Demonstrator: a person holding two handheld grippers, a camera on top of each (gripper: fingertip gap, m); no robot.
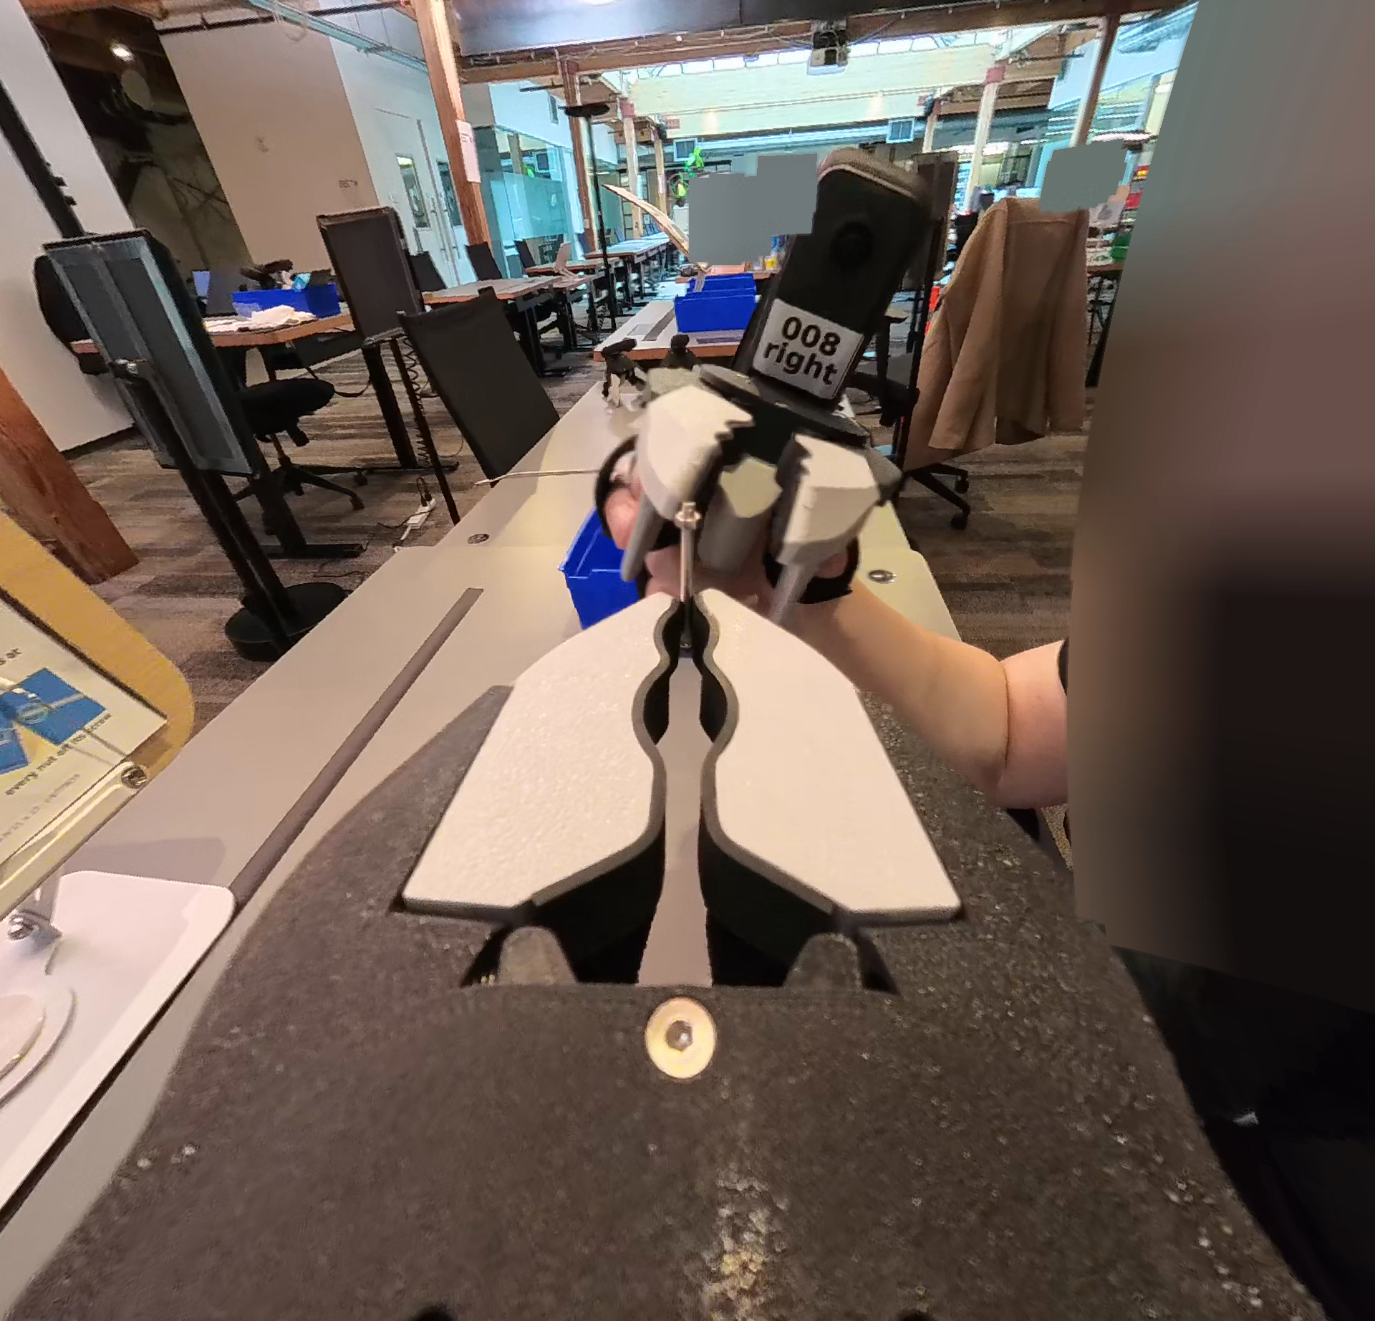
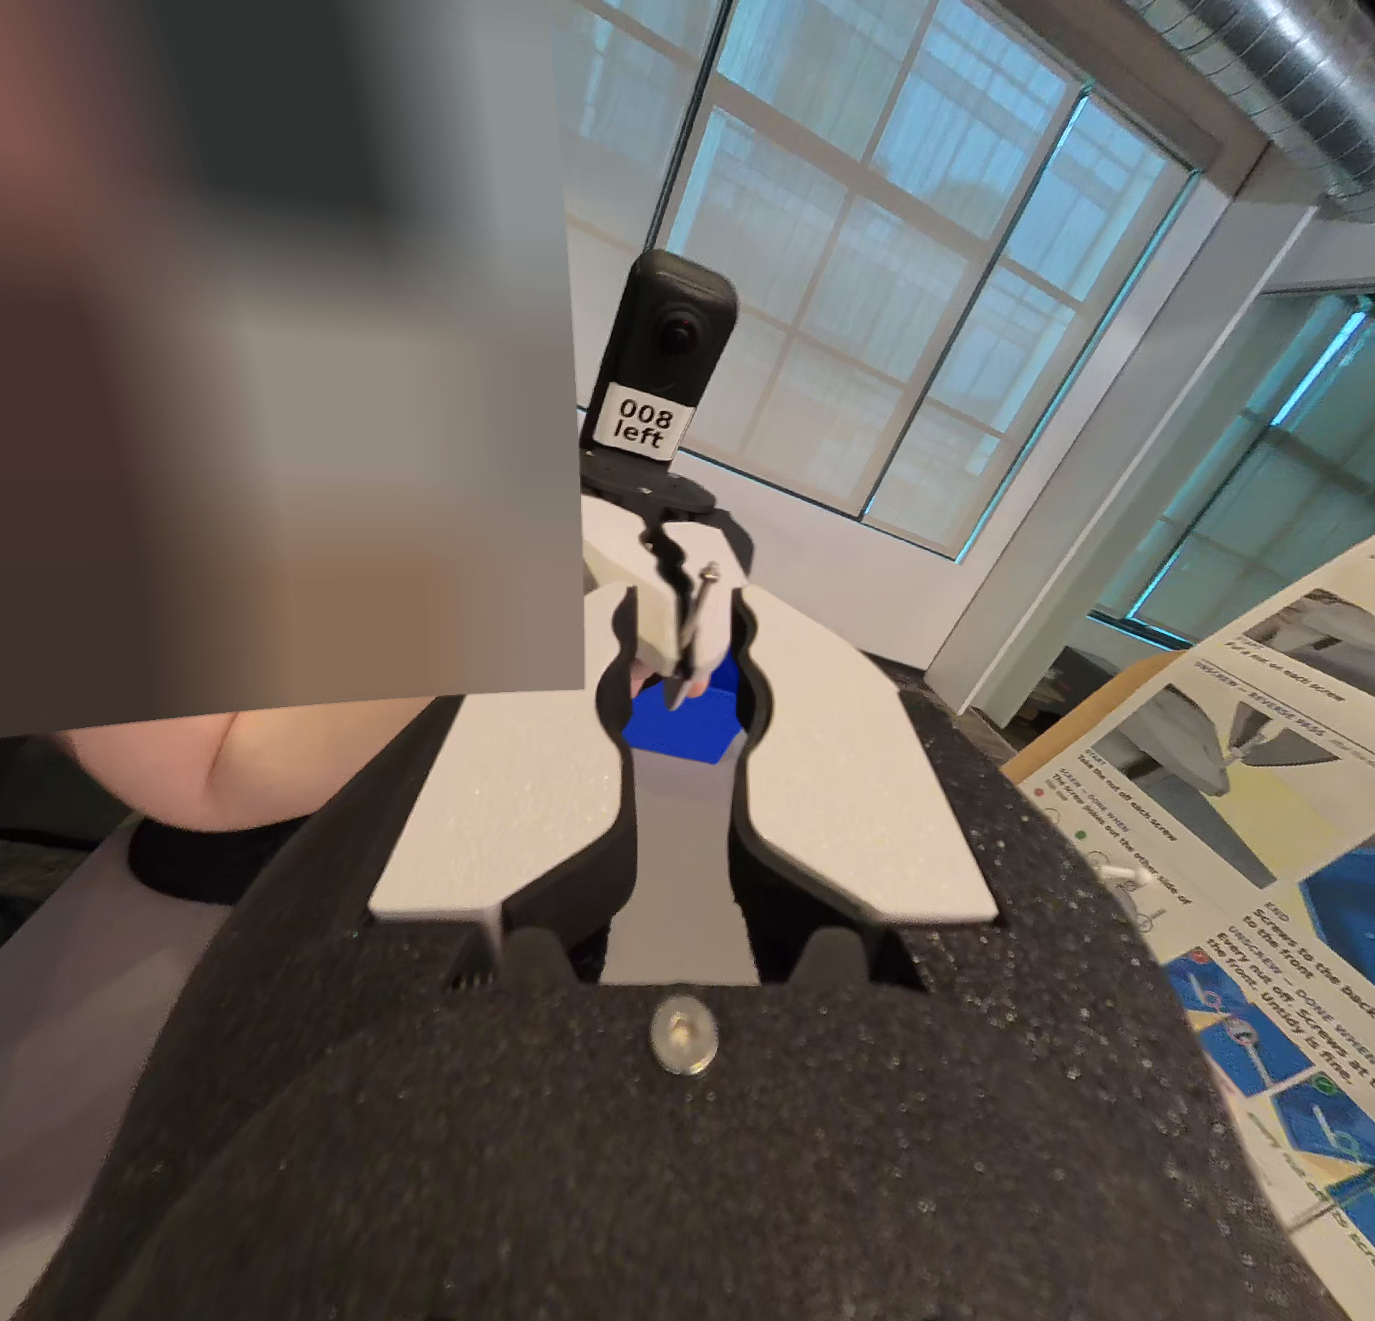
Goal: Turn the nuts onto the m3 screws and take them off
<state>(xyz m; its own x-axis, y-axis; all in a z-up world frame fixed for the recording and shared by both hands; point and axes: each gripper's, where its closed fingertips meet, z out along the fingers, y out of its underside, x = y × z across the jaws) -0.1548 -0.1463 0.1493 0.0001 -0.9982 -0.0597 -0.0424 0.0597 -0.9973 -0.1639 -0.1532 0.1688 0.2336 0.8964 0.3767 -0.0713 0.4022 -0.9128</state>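
White-padded left gripper (image 1: 686, 604) jaws clamp the slim silver screw (image 1: 686, 552); right gripper (image 2: 681, 671), jaws apart, should close squarely.

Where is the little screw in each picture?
Left wrist view: the screw stands upright at center, pinched at the tips of the left hand-held gripper.
Right wrist view: upper center, slanted, in the facing hand-held gripper.
Shared landmark: the blue bin just beyond it.

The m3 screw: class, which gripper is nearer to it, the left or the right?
Left. The left gripper pinches the m3 screw at its fingertips, head pointing up; the right gripper is open and faces it, apart.
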